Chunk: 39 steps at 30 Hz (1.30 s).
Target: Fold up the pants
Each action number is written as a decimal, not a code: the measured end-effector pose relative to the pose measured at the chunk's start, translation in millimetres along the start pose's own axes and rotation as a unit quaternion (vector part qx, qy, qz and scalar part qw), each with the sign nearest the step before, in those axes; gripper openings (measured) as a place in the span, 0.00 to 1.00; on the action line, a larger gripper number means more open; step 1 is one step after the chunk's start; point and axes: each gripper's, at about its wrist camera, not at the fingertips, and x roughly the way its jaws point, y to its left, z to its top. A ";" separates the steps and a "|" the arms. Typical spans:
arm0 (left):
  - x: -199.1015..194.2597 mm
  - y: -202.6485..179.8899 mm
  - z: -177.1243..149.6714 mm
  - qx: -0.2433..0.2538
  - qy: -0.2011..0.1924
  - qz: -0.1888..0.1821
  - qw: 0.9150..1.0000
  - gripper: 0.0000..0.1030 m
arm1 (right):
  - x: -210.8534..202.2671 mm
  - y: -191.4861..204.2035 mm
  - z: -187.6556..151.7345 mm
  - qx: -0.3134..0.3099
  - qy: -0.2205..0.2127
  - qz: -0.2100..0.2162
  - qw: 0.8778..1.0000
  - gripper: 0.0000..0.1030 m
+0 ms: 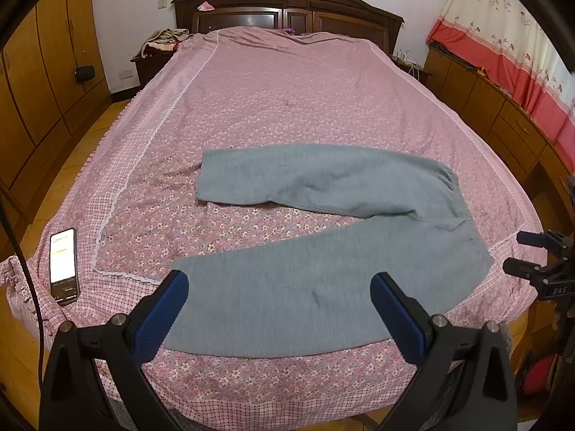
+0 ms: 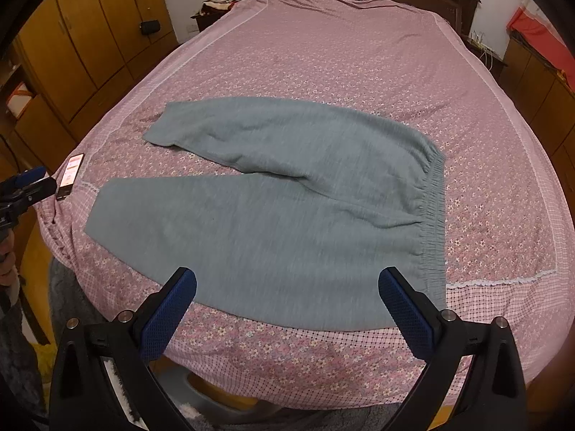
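At the far left a phone [image 1: 64, 265] lies on the bed's [image 1: 287, 82] edge, clear of our work. Our left tool [image 1: 278, 309] hovers with fingers apart above the near leg's cuff end, holding nothing. The grey pants [image 2: 273, 212] lie flat on the bed, legs splayed in a V, so we judge folding has not begun. Our right tool [image 2: 287, 305], also spread wide and empty, hovers nearer the waistband [image 2: 431, 215].
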 end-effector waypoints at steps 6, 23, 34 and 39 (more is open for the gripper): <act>5.2 -0.9 -0.7 -0.001 0.005 -0.001 1.000 1.00 | 5.7 -3.7 -3.0 0.006 -0.001 0.000 1.000 1.00; 87.0 21.8 -36.1 -0.035 0.089 0.012 0.995 1.00 | 70.2 -75.6 -43.0 0.115 0.031 0.041 0.992 1.00; 132.4 26.2 -74.3 -0.035 0.133 0.016 0.990 1.00 | 108.9 -131.0 -84.2 0.227 0.045 0.077 0.970 1.00; 138.2 30.2 -80.9 -0.046 0.134 0.024 0.990 1.00 | 111.7 -138.9 -100.4 0.256 0.035 0.098 0.961 1.00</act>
